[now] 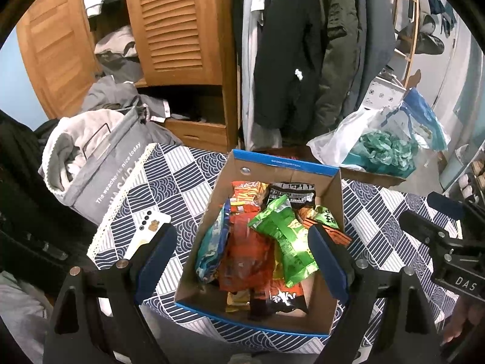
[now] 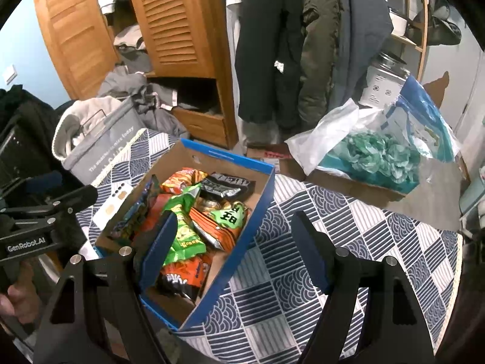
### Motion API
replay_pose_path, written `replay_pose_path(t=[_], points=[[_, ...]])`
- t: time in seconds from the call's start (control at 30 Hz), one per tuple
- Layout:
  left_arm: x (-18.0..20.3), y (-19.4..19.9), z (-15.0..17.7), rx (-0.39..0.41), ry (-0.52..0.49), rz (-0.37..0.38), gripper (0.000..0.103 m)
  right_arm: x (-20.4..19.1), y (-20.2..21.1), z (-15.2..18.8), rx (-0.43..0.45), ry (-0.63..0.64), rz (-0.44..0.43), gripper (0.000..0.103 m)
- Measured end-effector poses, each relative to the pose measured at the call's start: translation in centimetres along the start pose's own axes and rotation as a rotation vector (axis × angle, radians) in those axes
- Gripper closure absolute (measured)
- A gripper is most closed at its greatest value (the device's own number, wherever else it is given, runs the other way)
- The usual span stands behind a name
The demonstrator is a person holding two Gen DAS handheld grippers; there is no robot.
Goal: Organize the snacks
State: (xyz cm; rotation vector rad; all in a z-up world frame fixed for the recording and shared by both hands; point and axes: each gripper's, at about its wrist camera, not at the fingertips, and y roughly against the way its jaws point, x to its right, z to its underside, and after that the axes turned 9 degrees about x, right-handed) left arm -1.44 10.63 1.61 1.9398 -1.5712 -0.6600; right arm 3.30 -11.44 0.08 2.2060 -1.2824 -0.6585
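A blue-edged cardboard box [image 1: 285, 165] stands on the patterned tablecloth, filled with snack packets: a green one [image 1: 285, 236] on top, orange-red ones [image 1: 248, 261], a black one [image 1: 292, 194] at the back. My left gripper [image 1: 242, 251] is open and empty, hovering above the box with a finger on each side. In the right wrist view the box [image 2: 239, 230] sits left of centre with the green packet [image 2: 185, 227] inside. My right gripper [image 2: 236, 242] is open and empty, its left finger over the box, its right finger over the cloth.
A white phone [image 1: 145, 233] lies left of the box. A grey laundry basket [image 1: 100, 179] stands at the far left. A cardboard tray with plastic bags and teal paper [image 2: 379, 157] sits at the back right. Wardrobe and hanging coats are behind the table.
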Motion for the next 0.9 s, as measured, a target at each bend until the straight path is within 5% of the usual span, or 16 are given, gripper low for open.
replay_pose_path(t=[0.9], points=[[1.1,0.0,0.2,-0.006,-0.059,-0.004,0.014,0.0,0.2,-0.2,-0.001,0.007,0.011,0.026]])
